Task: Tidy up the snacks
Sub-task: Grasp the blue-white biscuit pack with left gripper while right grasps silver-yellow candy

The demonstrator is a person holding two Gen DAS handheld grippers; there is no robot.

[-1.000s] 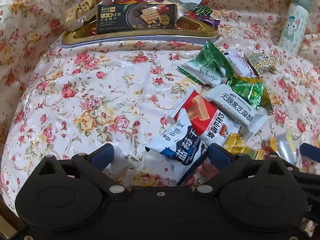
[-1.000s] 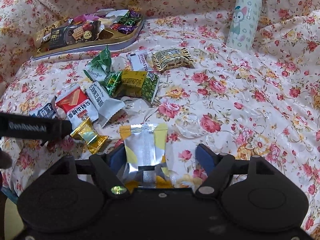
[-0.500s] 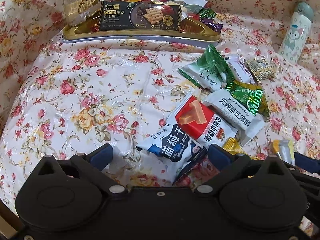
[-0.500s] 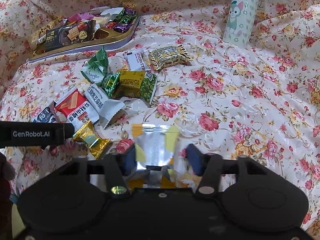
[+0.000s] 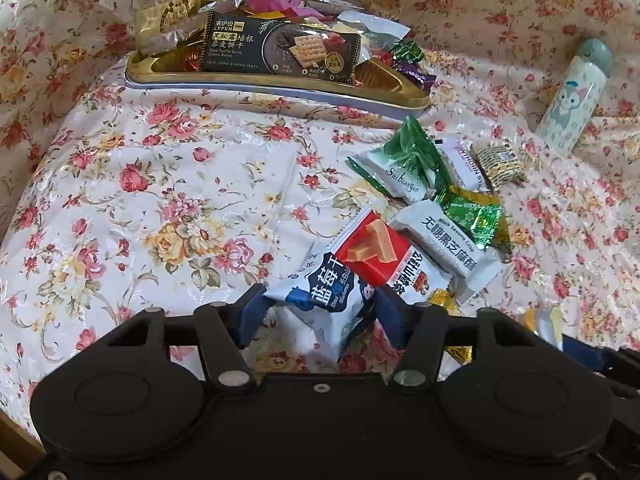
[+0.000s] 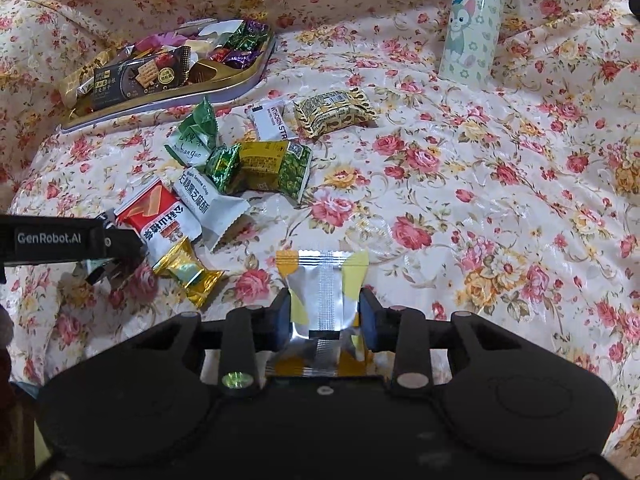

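Note:
Snack packets lie scattered on a flowered cloth. My left gripper [image 5: 320, 312] has its jaws closing on a blue-and-white packet [image 5: 328, 288], and both blue pads touch its edges. A red packet [image 5: 376, 252] overlaps that packet's far corner. My right gripper [image 6: 325, 316] is also closing, its pads squeezing a silver-and-yellow packet [image 6: 324, 288] from both sides. A golden tray [image 5: 280, 84] at the back holds a dark cracker packet [image 5: 280, 52] and several wrapped sweets. In the right wrist view the left gripper's black body [image 6: 72, 238] reaches in from the left.
A white sesame packet [image 5: 448, 248], green packets [image 5: 400, 160] and a gold sweet [image 6: 188, 272] lie between the grippers and the tray [image 6: 180, 98]. A cartoon-printed bottle [image 6: 468, 28] stands at the back right. Bare cloth stretches to the right of the pile.
Both grippers have narrowed from wide open onto their packets: the left on the blue-and-white one, the right on the silver-and-yellow one. Neither hand has shifted much.

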